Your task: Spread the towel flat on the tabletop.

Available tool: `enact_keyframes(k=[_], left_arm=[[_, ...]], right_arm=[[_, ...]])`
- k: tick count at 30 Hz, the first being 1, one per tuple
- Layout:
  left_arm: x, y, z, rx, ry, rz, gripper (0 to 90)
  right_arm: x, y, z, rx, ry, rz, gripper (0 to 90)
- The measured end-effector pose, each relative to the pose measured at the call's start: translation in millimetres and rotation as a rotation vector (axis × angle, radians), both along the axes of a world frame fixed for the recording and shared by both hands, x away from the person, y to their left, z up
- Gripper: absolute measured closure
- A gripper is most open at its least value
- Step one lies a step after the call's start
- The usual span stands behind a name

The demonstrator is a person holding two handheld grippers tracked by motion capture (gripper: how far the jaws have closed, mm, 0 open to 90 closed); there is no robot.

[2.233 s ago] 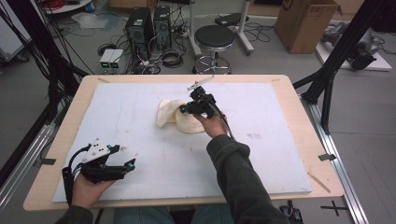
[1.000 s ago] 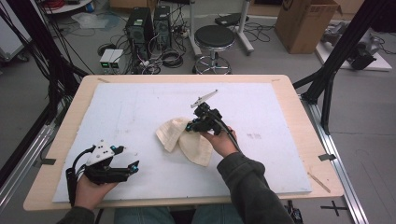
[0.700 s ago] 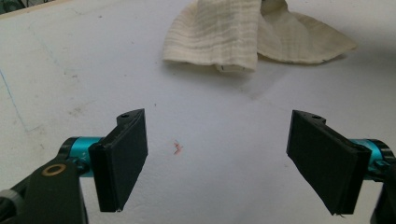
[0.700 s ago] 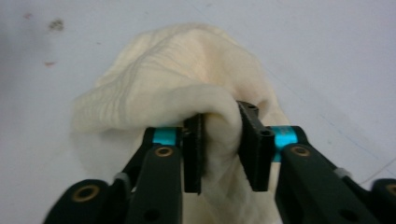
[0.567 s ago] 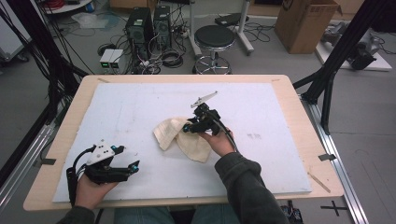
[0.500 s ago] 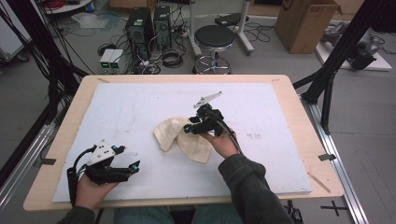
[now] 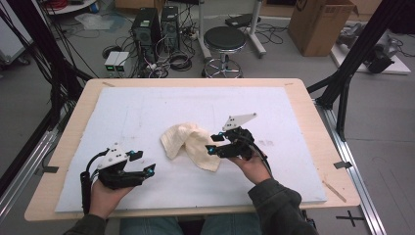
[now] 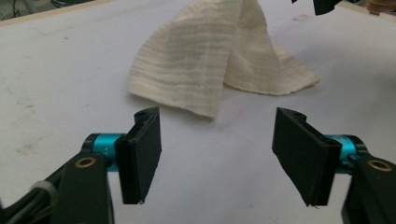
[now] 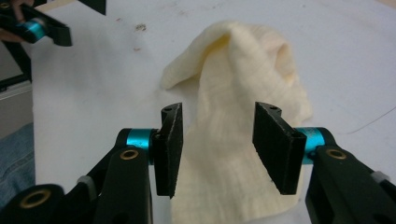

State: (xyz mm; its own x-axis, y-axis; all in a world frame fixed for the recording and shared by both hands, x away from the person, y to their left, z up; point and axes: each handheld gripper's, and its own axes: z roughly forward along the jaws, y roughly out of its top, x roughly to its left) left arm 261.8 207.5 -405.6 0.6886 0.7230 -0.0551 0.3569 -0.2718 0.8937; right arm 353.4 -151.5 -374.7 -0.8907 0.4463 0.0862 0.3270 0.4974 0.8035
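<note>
Left claw (image 7: 146, 164): held in the person's left hand (image 7: 105, 193) at the near left of the desk (image 7: 68, 132), low over the white mat (image 7: 147, 112); jaws spread wide apart with nothing between them; pointed toward the cloth, which lies well apart from it, ahead and to its right.
Left claw, own view (image 8: 215, 154): both black pads (image 8: 142, 149) show with bare mat in the gap; the cloth (image 8: 219, 65) lies beyond the jaw tips, clear of them, a folded edge hanging nearest.
Cloth (image 7: 191, 144): cream, crumpled and folded over on itself, lying on the mat near the middle of the desk, between the two claws; its left part is humped up, its right part runs flat toward the near edge.
Right claw (image 7: 211, 144): held in the person's right hand (image 7: 252, 164) just right of the cloth, pointing left at it; jaws parted, not clamped on anything; grey three-cornered plate (image 7: 240, 120) on top.
Right claw, own view (image 9: 215, 140): the cloth (image 9: 238, 93) runs up between the two parted pads (image 9: 275, 144) and spreads beneath them; whether the pads touch the fabric cannot be told; the hump of the cloth rises just past the tips.
Right sleeve (image 7: 276, 205): dark, entering from the near edge of the desk.
</note>
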Motion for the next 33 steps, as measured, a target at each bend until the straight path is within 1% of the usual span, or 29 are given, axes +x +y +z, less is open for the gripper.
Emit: enact_keyframes(k=[4,6,7,8,9,10,12,14,16,17,18,19,20,21,22,24,25,26,28,29,31,33], left_arm=[[5.9,-13.7,-3.2,0.038,0.001,-0.011,42.1],[9.6,-21.6,-5.8,0.052,0.004,-0.014,43.2],[11.5,-25.8,-7.1,0.059,0.0,-0.014,43.3],[13.0,-29.1,-8.2,0.064,-0.004,-0.014,43.3],[16.0,-34.6,-10.3,0.078,-0.008,-0.014,42.8],[19.0,-38.9,-12.1,0.09,-0.005,-0.016,41.5],[25.4,-46.3,-15.8,0.111,0.006,-0.015,39.8],[32.3,-51.8,-19.1,0.118,0.017,-0.013,40.3],[39.6,-55.5,-22.4,0.115,0.032,-0.003,41.7],[43.3,-57.1,-24.1,0.111,0.047,0.001,42.3],[47.0,-58.7,-25.7,0.109,0.06,0.002,43.1],[49.9,-61.1,-27.1,0.115,0.071,0.006,44.2],[51.9,-62.6,-27.8,0.129,0.075,0.009,44.8],[54.8,-65.4,-28.9,0.151,0.078,0.025,45.5],[57.2,-66.7,-29.5,0.153,0.081,0.03,47.1],[60.8,-66.8,-29.8,0.166,0.077,0.038,56.7],[62.6,-66.3,-29.9,0.173,0.079,0.042,64.9],[64.3,-65.1,-29.3,0.173,0.084,0.04,69.7],[65.0,-62.1,-26.2,0.172,0.081,0.036,78.0],[64.3,-60.9,-23.7,0.168,0.082,0.032,80.7],[61.3,-57.1,-17.1,0.176,0.07,0.012,83.0],[57.9,-51.5,-8.8,0.186,0.055,-0.005,83.1]], right_arm=[[-9.4,-3.6,-13.2,-0.009,0.011,0.016,54.7],[-12.4,-4.2,-20.9,-0.008,0.012,0.03,55.1],[-15.0,-4.0,-30.4,-0.01,0.02,0.033,55.1],[-15.0,-4.0,-30.4,-0.01,0.02,0.033,55.1],[-16.5,-3.6,-34.2,-0.013,0.035,0.037,55.6],[-17.9,-2.9,-40.6,-0.023,0.041,0.045,56.6],[-19.3,-0.8,-47.7,-0.041,0.06,0.058,58.0],[-19.4,1.9,-50.6,-0.064,0.063,0.073,59.4],[-17.8,3.4,-53.8,-0.074,0.068,0.079,60.7],[-17.1,4.1,-55.9,-0.076,0.076,0.081,60.9],[-16.4,4.8,-57.6,-0.09,0.075,0.081,60.9],[-16.0,6.0,-59.2,-0.106,0.074,0.081,60.9],[-15.7,7.6,-60.9,-0.122,0.071,0.082,61.3],[-15.8,8.9,-62.0,-0.138,0.069,0.08,62.7],[-15.4,10.6,-64.0,-0.155,0.054,0.089,64.4],[-15.1,10.8,-64.4,-0.157,0.037,0.085,68.5],[-14.9,10.1,-64.2,-0.158,0.047,0.081,70.6],[-13.5,9.5,-64.4,-0.153,0.047,0.08,72.9],[-12.3,8.3,-64.0,-0.152,0.054,0.076,79.3],[-11.1,7.6,-64.0,-0.144,0.06,0.089,84.4],[-11.7,6.8,-62.7,-0.141,0.062,0.093,85.8],[-15.4,5.9,-57.5,-0.13,0.042,0.111,86.2]])
